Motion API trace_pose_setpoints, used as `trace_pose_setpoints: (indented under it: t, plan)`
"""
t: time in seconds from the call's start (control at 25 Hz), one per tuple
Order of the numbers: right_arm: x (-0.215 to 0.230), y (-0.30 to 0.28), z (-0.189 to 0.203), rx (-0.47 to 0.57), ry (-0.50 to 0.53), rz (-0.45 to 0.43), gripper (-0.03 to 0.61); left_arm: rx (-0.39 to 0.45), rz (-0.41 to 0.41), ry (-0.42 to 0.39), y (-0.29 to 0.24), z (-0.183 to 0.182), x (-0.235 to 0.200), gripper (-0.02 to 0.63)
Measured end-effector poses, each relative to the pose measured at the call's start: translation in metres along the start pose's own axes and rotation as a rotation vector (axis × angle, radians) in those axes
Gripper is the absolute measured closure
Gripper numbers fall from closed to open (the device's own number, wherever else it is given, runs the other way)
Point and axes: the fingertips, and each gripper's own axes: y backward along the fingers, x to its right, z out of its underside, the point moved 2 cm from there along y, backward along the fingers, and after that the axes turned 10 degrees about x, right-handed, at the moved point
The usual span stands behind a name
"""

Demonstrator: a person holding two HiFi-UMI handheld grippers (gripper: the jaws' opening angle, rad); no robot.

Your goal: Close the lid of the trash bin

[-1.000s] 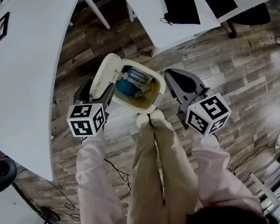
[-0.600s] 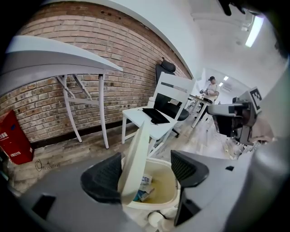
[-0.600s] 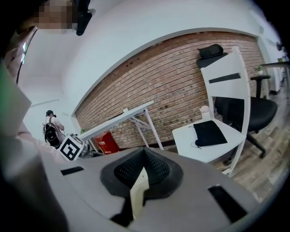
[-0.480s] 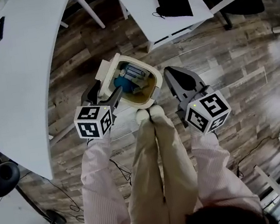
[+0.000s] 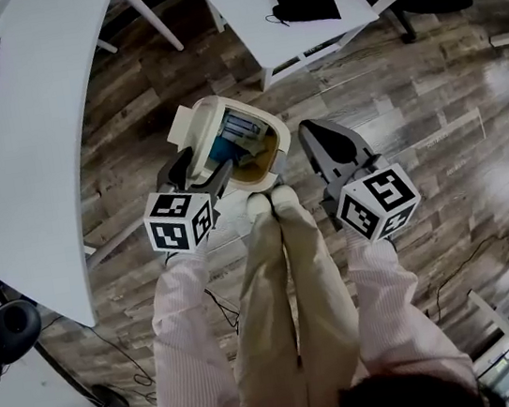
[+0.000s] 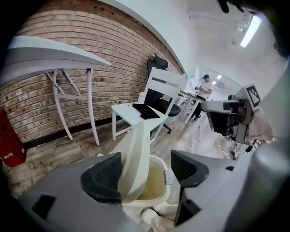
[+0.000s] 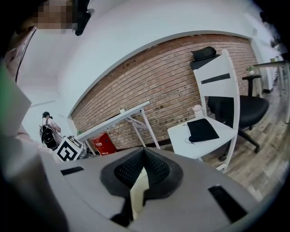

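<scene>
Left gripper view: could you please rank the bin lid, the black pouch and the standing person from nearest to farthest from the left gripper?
1. Bin lid, between the jaws of the left gripper.
2. Black pouch, on the white chair.
3. Standing person, far back, right.

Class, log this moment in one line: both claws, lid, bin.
left claw: open, astride lid | lid: half raised over trash bin | right claw: shut, beside trash bin
</scene>
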Motion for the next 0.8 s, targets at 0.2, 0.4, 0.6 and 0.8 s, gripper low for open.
trace_pose_setpoints:
  t: [0.2,0.4,0.6,0.8]
  plan:
    - [0.001,0.007,0.005,-0.001,-0.009,0.013,0.575,-0.013,0.017,-0.006,-0.002,0.005,0.007,0.285]
    - [0.005,0.01,0.012,-0.005,-0.019,0.025,0.575,-0.024,0.04,-0.004,-0.007,0.012,0.015,0.287]
    - [0.009,0.014,0.018,-0.011,-0.026,0.038,0.575,-0.051,0.069,0.002,-0.013,0.021,0.024,0.285]
    - [0.014,0.019,0.022,-0.015,-0.033,0.051,0.575,-0.075,0.096,0.008,-0.02,0.032,0.034,0.287]
